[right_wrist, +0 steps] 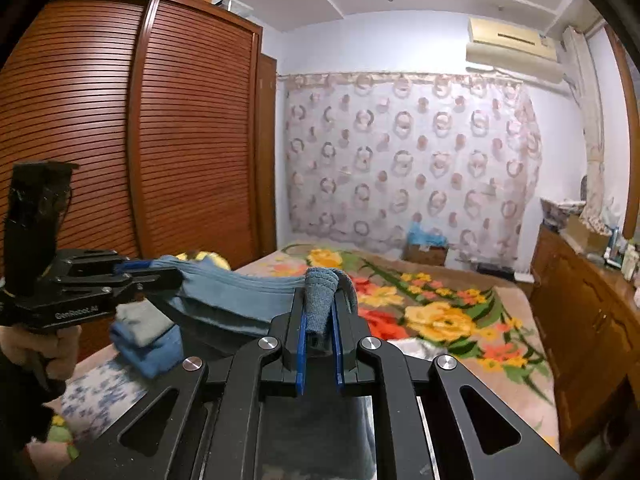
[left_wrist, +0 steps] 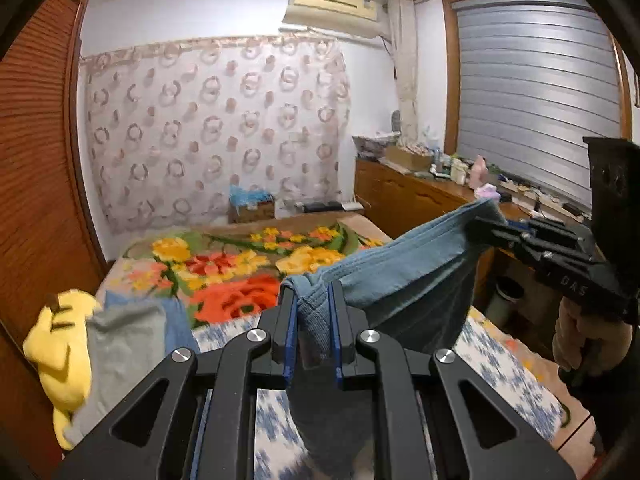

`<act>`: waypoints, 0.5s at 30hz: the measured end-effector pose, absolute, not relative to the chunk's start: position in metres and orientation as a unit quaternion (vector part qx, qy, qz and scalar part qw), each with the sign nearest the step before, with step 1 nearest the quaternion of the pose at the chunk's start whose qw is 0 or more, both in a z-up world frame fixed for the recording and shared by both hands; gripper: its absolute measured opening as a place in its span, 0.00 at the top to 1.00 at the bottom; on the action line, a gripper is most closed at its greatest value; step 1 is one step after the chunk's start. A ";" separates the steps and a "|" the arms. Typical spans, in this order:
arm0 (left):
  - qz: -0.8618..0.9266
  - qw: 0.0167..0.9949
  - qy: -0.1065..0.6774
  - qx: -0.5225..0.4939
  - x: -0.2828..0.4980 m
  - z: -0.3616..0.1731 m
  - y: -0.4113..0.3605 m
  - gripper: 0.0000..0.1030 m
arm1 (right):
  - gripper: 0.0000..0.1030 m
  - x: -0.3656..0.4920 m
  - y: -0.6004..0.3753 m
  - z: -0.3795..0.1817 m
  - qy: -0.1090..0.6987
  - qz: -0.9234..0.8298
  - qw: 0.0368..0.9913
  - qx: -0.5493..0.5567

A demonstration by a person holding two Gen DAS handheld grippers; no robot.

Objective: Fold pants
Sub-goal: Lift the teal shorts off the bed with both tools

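Blue-grey pants (left_wrist: pixel 404 276) hang in the air above the bed, stretched between both grippers. My left gripper (left_wrist: pixel 314 300) is shut on one end of the waistband; the cloth drops down between its fingers. My right gripper (right_wrist: pixel 320 304) is shut on the other end of the pants (right_wrist: pixel 244 296), a rolled edge bunched over its tips. In the left wrist view the right gripper (left_wrist: pixel 486 226) pinches the far corner at the right. In the right wrist view the left gripper (right_wrist: pixel 176 274) holds the cloth at the left.
A bed with a flowered blanket (left_wrist: pixel 240 268) lies below. Folded grey and blue clothes (left_wrist: pixel 132 332) and a yellow plush toy (left_wrist: pixel 56 348) lie at its left side. A wooden wardrobe (right_wrist: pixel 120 128) stands left, a cluttered wooden dresser (left_wrist: pixel 420 188) right, a small bin (left_wrist: pixel 504 300) beside it.
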State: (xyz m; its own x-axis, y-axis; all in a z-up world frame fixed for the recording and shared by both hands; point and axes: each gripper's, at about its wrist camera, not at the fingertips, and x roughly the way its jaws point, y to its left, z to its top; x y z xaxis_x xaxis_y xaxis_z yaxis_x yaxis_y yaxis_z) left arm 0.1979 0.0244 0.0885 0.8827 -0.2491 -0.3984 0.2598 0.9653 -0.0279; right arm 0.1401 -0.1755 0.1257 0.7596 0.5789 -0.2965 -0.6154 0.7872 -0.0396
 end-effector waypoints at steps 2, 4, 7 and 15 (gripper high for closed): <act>-0.126 0.973 0.192 0.017 0.205 0.099 0.025 0.86 | 0.90 0.153 -0.166 0.132 0.123 0.314 0.939 -0.071; -0.120 0.975 0.188 0.023 0.210 0.102 0.027 0.86 | 0.90 0.157 -0.157 0.132 0.117 0.315 0.939 -0.070; -0.115 0.972 0.202 0.034 0.214 0.090 0.030 0.86 | 0.90 0.165 -0.146 0.117 0.130 0.323 0.934 -0.072; -0.118 0.956 0.266 0.033 0.209 0.039 0.030 0.86 | 0.90 0.166 -0.129 0.047 0.207 0.335 0.915 -0.090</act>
State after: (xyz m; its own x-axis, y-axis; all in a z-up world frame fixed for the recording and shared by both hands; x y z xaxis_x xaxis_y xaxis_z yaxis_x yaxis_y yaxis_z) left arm 0.2092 0.0297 0.0389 0.8309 -0.2091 -0.5156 0.2439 0.9698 -0.0003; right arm 0.1660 -0.1294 0.0469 0.6898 0.5760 -0.4387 -0.6504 0.7591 -0.0259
